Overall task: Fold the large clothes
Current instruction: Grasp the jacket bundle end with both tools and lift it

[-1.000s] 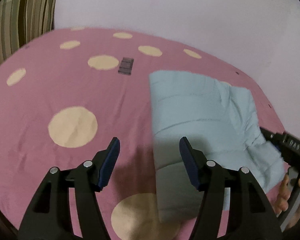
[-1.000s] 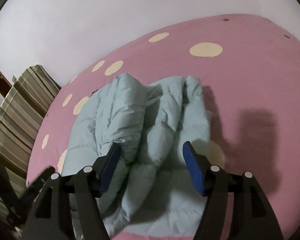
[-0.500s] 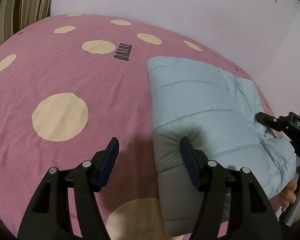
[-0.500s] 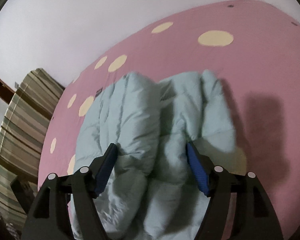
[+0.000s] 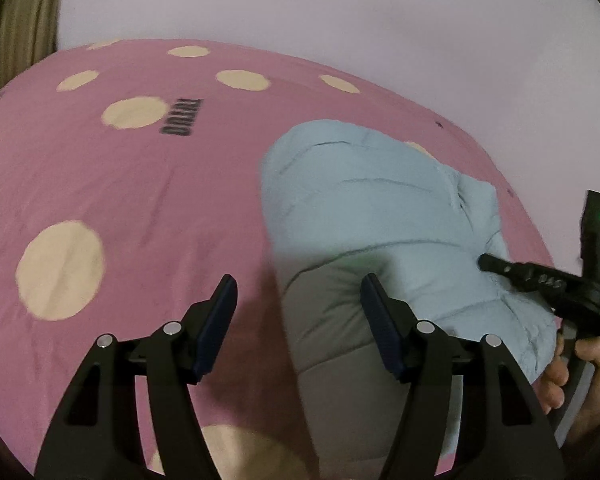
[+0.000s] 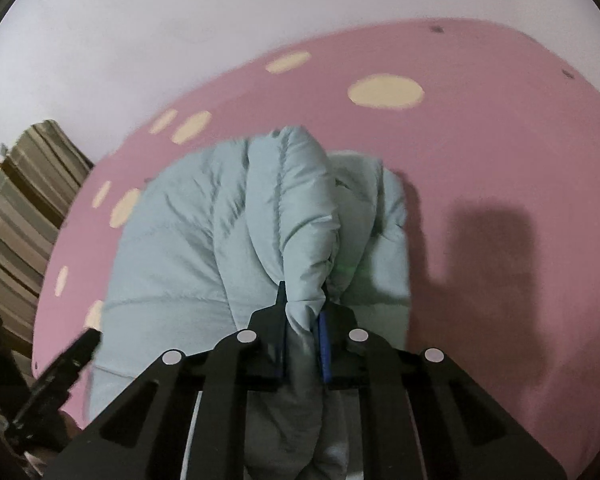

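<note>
On my bed sheet [image 5: 148,200], the puffer jacket [image 5: 372,216] lies right of centre. My left gripper [image 5: 296,320] hangs over the jacket's left edge; my right gripper [image 6: 303,332] pinches a raised fold at its right side. Printed lettering [image 5: 182,123] sits behind, left of the jacket.

Setting: home bedroom. Evidence: bed with pink polka-dot sheet [image 5: 148,200], plain pale wall [image 5: 340,20] behind it, striped bedding [image 6: 24,208] stacked at one side.
</note>
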Demonstrator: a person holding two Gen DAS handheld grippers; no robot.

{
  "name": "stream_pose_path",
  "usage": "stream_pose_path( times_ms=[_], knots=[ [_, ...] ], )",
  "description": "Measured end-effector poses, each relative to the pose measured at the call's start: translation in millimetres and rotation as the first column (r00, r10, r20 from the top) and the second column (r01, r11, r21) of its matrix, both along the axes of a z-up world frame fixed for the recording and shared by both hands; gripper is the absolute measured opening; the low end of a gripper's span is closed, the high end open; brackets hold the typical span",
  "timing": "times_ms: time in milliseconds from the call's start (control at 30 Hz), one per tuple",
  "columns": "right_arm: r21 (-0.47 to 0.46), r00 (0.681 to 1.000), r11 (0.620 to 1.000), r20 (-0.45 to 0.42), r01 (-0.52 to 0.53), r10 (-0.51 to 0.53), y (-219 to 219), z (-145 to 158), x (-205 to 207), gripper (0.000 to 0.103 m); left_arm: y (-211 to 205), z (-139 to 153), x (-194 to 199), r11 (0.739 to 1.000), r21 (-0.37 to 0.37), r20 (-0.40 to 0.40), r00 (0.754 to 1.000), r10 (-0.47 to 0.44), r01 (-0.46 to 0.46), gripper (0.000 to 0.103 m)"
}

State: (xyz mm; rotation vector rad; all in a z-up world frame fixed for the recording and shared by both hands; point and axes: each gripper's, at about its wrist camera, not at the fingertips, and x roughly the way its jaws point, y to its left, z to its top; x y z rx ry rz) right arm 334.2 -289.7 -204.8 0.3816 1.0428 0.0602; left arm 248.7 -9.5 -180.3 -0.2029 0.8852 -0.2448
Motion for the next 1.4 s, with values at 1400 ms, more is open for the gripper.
stream_pose_path(
  times_ms=[1400],
  knots=[
    [-0.075,0.994,0.994,0.061,-0.085,0.089,14.1,-40.3,-70.8,0.027,-52.2,-52.5,-9.2,0.983,0.15,-0.086,0.992,-0.093,0.106,0.069]
  ],
)
